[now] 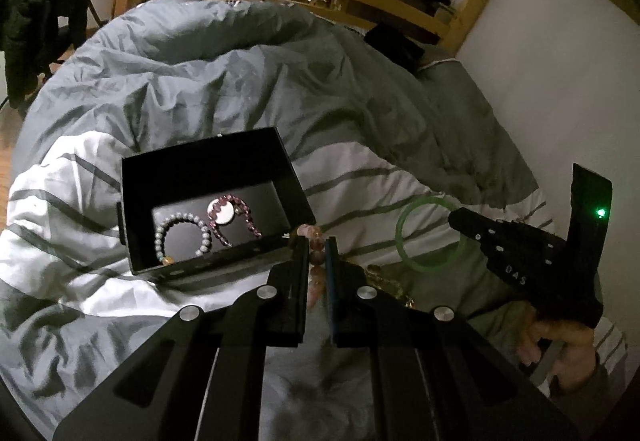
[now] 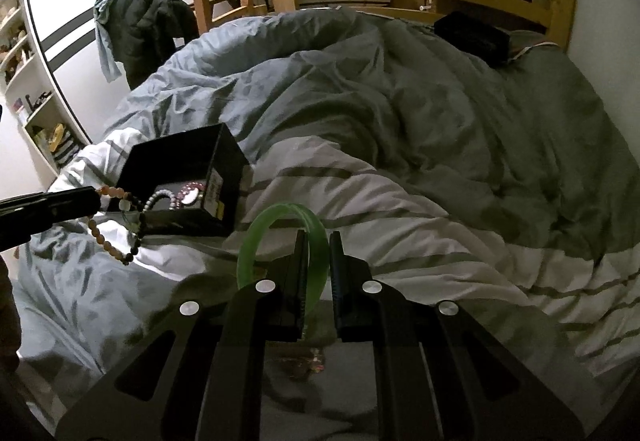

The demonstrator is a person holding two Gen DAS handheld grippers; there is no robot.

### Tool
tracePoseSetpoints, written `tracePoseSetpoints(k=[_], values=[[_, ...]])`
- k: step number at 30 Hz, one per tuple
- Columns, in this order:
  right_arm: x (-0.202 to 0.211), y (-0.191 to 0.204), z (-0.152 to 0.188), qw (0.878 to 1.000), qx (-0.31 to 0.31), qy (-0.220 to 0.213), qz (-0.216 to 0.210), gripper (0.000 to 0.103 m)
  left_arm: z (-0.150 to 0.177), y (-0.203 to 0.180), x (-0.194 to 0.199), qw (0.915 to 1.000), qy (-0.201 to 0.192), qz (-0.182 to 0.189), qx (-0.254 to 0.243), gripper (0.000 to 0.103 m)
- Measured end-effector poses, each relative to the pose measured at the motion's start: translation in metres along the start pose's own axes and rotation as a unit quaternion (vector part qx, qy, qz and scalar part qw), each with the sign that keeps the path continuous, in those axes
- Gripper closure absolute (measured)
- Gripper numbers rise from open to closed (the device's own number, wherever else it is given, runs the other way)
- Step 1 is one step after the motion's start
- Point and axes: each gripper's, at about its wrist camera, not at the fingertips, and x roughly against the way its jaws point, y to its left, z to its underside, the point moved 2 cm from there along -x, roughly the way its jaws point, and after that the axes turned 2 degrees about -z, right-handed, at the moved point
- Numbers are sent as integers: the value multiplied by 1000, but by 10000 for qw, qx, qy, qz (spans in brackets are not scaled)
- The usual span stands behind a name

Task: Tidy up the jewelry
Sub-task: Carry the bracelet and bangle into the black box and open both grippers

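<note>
On the rumpled bed, seen from the left wrist, the left hand-held gripper [image 1: 318, 245] is pinched narrow on a pink bead bracelet [image 1: 315, 261], with the black box [image 1: 208, 169] just ahead and to its left, open side up; a pale bead bracelet [image 1: 182, 237] and a purple bracelet [image 1: 236, 219] already lie on the box floor. From this view the green bangle [image 1: 430, 233] sits to the right, at the tip of the right hand-held gripper [image 1: 460, 219]. From the right wrist, that right hand-held gripper [image 2: 318, 241] is closed on the bangle's [image 2: 280, 237] rim, the ring standing nearly upright with its plane along the fingers and its open loop arching to the left. The box [image 2: 180, 161] lies ahead and to the left, and the beads [image 2: 116, 217] dangle in a loop from the left hand-held gripper [image 2: 94, 201] right beside its near wall. I judge the left one nearer, so the beads probably go in first.
</note>
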Motion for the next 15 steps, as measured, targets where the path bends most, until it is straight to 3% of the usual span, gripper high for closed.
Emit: tracePoseSetpoints(k=[15], values=[[0,38,-35,9990,418,-34,144,92,-22,38,17,9989,-244,-333,224,95]])
